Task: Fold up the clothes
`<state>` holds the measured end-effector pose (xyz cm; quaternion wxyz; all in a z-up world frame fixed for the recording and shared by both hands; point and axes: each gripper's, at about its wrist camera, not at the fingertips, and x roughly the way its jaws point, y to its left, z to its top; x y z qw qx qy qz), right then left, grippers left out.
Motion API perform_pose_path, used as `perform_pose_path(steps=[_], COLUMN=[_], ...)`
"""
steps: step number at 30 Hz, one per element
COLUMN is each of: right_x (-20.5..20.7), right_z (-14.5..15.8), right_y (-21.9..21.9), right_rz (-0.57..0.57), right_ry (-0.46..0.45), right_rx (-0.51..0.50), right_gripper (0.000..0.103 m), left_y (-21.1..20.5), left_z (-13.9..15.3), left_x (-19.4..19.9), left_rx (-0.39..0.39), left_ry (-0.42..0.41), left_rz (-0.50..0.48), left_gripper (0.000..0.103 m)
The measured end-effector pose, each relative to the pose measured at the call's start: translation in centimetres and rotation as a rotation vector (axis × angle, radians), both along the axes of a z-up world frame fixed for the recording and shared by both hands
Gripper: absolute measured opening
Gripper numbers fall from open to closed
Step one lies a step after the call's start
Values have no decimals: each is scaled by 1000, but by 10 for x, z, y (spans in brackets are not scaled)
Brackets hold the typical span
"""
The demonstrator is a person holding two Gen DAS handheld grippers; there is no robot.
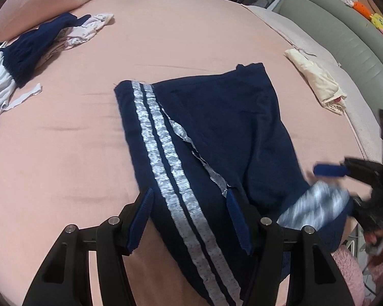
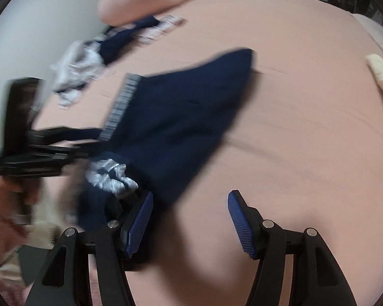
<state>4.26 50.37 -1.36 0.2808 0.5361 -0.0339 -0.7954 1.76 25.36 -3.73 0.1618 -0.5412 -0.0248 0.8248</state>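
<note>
The dark blue shorts with two silver side stripes [image 1: 204,137] lie near the middle of the pink bed sheet [image 1: 63,153], hanging over its near edge. The left gripper [image 1: 190,199] stands half wide over the stripes, holding nothing. The right gripper [image 2: 190,201] is half wide too (empty, blurry). Each should pinch one near corner, then fold evenly.

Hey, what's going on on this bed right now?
A person with a gripper in each hand is folding navy shorts with silver side stripes on a pink bed. The left gripper straddles the striped edge nearest the camera, jaws apart. The right gripper is open over bare sheet beside the shorts. More clothes wait near the pillow.
</note>
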Motion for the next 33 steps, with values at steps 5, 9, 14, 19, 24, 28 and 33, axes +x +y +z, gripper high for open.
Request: perform_pose_path(steps=[5, 9, 14, 19, 24, 28, 33], right_x=[24, 30, 20, 2, 1, -13, -47], right_z=[8, 17, 45, 25, -19, -9, -5], right_y=[-47, -48, -33, -59, -62, -42, -32], right_rz=[118, 117, 2, 53, 81, -37, -164], right_ry=[-47, -71, 88, 41, -108, -55, 21], right_rx=[-23, -54, -31, -83, 37, -48, 51], right_gripper=[62, 62, 62, 62, 62, 62, 62], left_y=[-15, -28, -25, -7, 6, 4, 2], left_z=[-4, -3, -2, -9, -18, -19, -10], left_x=[2, 0, -28, -56, -60, -62, -57], left_rx=[36, 140, 219, 246, 167, 148, 100], left_ry=[-34, -43, -45, -96, -116, -105, -46], left_rz=[39, 66, 82, 57, 39, 71, 78], left_gripper=[57, 57, 55, 15, 15, 15, 6])
